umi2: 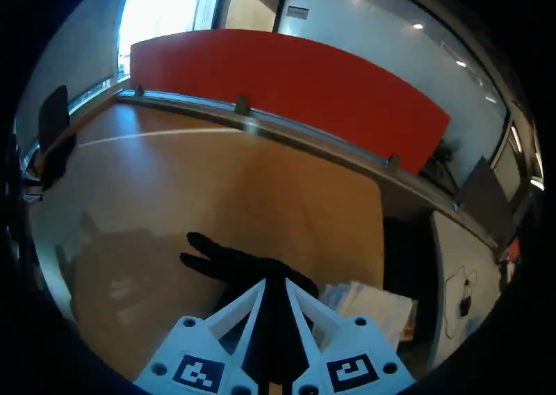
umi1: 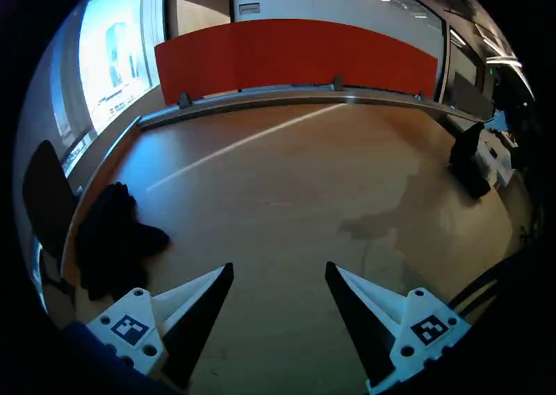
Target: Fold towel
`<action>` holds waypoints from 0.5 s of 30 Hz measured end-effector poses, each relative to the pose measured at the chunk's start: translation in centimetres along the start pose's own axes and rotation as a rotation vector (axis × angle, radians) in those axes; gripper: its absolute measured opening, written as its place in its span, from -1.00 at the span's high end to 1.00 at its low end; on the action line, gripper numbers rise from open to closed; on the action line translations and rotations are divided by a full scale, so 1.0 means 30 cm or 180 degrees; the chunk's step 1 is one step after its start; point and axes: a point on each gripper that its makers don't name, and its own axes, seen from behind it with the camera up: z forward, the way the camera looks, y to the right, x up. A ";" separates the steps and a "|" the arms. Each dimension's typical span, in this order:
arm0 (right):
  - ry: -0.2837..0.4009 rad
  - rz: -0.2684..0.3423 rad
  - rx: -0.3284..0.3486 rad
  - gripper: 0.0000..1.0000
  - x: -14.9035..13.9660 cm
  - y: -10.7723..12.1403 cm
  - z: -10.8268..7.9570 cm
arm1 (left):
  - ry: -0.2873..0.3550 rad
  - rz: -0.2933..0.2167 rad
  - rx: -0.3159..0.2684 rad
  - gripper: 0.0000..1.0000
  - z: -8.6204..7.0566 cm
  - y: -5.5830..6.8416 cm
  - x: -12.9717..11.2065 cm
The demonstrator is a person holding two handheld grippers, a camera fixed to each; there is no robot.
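Left gripper [umi1: 278, 266]: white plastic fingers with black wedge pads, spread wide, nothing between them, above the smooth tan wooden tabletop [umi1: 292, 186]; faint pale streak across the glossy surface.

Right gripper [umi2: 276, 284]: fingers drawn nearly together, pinching the black towel [umi2: 229, 263]; the towel is soft and rumpled, lies on the table's near right part, and ragged lobes spread left of the fingertips.

Dark crumpled cloth heap [umi1: 111, 235] at the table's left edge, limp and lumpy; cannot tell what it is.

Flat red partition panel [umi1: 292, 51] along the far edge on a grey metal rail; white stacked papers [umi2: 368, 301] just right of the towel.
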 end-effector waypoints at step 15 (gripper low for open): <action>-0.0342 0.0004 0.0006 0.91 -0.244 -0.013 -0.056 | -0.0003 0.0064 -0.0059 -0.97 0.003 0.025 0.003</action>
